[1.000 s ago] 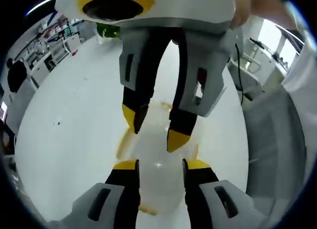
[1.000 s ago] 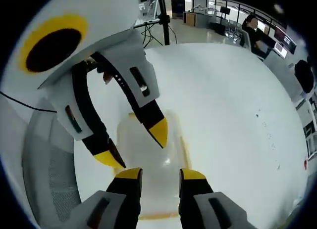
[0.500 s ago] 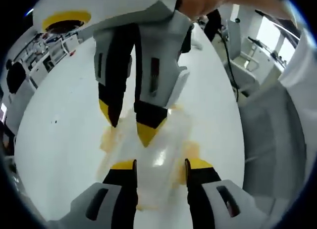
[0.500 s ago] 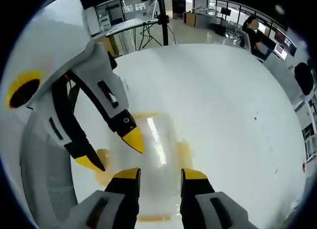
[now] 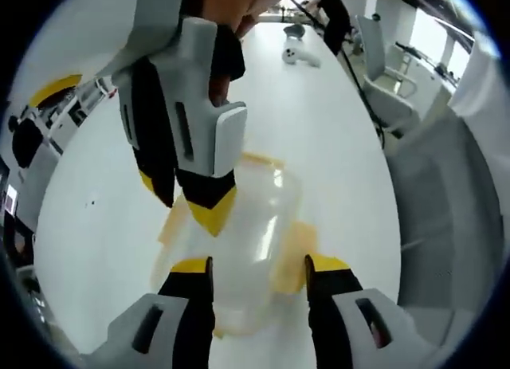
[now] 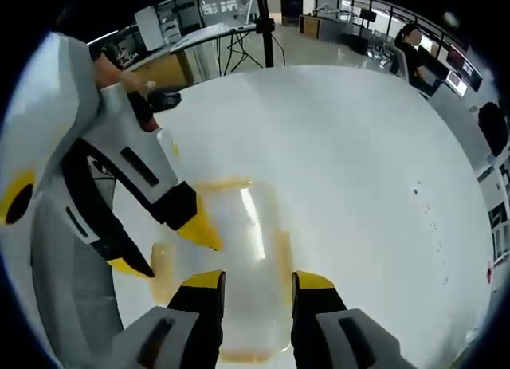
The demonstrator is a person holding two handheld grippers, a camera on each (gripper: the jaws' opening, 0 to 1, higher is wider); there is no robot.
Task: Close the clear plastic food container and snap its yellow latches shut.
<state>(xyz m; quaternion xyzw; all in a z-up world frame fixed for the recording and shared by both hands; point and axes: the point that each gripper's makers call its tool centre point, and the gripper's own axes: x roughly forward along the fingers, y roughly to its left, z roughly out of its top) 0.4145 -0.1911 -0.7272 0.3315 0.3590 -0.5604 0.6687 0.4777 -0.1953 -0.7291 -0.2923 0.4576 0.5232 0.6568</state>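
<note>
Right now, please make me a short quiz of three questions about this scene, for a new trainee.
1. True or false: the clear container sits on a white table.
2. The latches are which colour? A red, B yellow, C blue.
3. Fill in: the jaws of the left gripper and the right gripper stand ____, holding nothing.

Key: 1 true; 2 B; 3 open.

Right tool (image 6: 255, 280), jaws apart, over the container (image 6: 239, 265) on the desk (image 6: 358, 170); left tool (image 6: 171, 249) beside it.
</note>
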